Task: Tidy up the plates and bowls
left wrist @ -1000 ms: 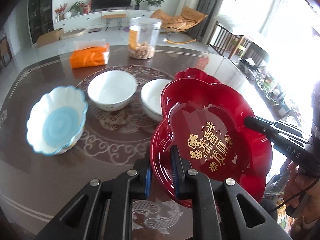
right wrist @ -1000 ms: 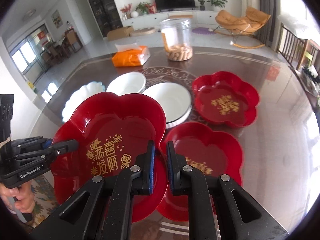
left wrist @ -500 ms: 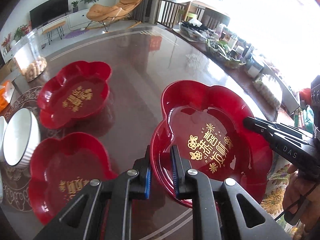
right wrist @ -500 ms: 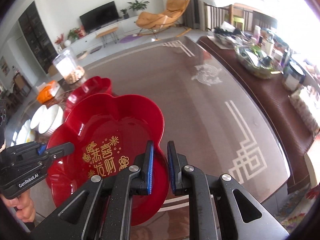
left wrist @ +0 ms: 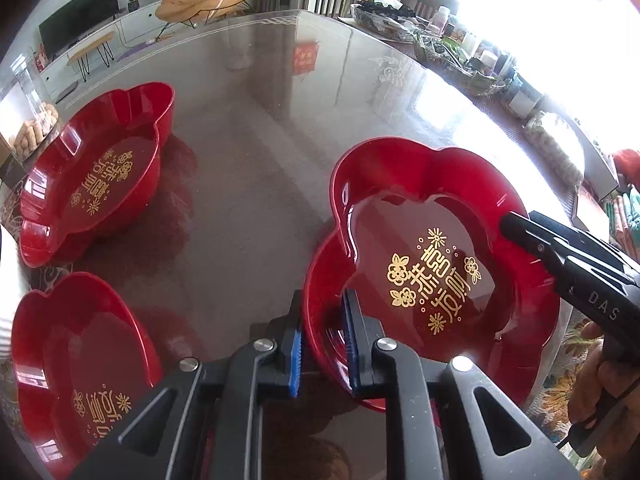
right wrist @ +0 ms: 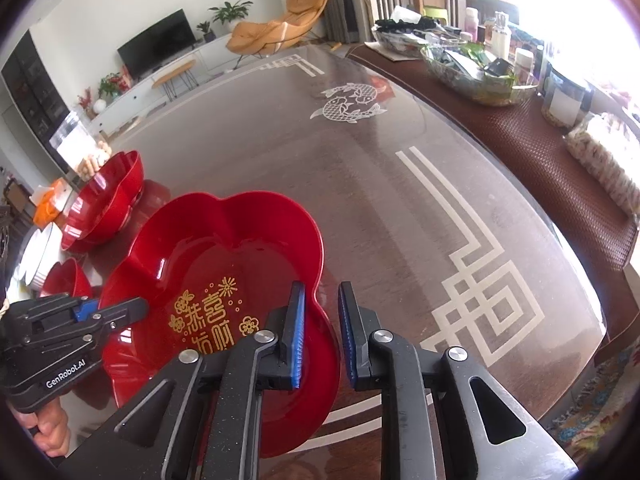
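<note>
A glossy red flower-shaped plastic plate with gold lettering (left wrist: 432, 280) is held over the near edge of the dark brown glass-topped tabletop (left wrist: 256, 128). Its near rim is clamped between the blue-padded fingers of the left tool (left wrist: 322, 336). In the right wrist view, the right tool (right wrist: 322, 332) is seen with its fingers apart, the plate's scalloped rim lying in the gap; whether either pad touches the rim cannot be told. Two more red flower-shaped plates rest on the tabletop to the left, one farther away (left wrist: 92, 172) and one nearer (left wrist: 76, 364), well apart from the held plate. White bowls (right wrist: 38, 254) are seen beyond them.
</note>
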Action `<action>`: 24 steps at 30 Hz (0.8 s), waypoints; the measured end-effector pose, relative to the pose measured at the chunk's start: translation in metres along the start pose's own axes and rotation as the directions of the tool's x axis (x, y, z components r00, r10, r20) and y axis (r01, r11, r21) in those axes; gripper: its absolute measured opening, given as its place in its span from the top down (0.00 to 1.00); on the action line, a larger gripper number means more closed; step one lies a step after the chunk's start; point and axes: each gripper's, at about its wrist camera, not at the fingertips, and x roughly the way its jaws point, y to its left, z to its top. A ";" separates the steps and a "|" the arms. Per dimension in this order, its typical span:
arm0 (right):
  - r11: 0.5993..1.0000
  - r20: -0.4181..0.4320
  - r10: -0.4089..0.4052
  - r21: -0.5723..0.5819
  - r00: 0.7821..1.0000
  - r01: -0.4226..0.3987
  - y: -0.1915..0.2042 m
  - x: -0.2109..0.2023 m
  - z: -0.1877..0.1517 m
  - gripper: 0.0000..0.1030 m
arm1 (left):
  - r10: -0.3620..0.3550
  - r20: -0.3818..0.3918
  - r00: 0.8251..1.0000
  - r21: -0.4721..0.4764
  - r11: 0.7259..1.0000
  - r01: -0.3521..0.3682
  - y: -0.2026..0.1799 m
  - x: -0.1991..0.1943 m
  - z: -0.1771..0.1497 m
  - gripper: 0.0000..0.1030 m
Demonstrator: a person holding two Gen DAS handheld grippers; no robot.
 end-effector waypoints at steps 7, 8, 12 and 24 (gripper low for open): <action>0.994 0.095 -0.100 0.042 0.990 0.097 0.003 -0.038 -0.002 0.37 | 0.012 0.096 0.995 -0.045 0.999 -0.008 0.015 -0.047 0.006 0.33; 0.994 0.111 -0.105 0.048 0.988 0.100 0.005 -0.049 -0.002 0.37 | 0.013 0.130 0.991 -0.054 0.999 -0.006 0.018 -0.061 0.005 0.18; 0.997 0.186 -0.072 0.051 0.980 0.064 0.035 -0.101 -0.014 0.35 | 0.021 0.229 0.973 -0.052 0.999 -0.010 0.028 -0.120 -0.018 0.17; 0.996 0.173 0.072 0.034 0.982 -0.079 0.169 -0.159 -0.121 0.31 | 0.218 0.241 0.946 -0.110 0.974 -0.196 0.105 -0.215 -0.177 0.16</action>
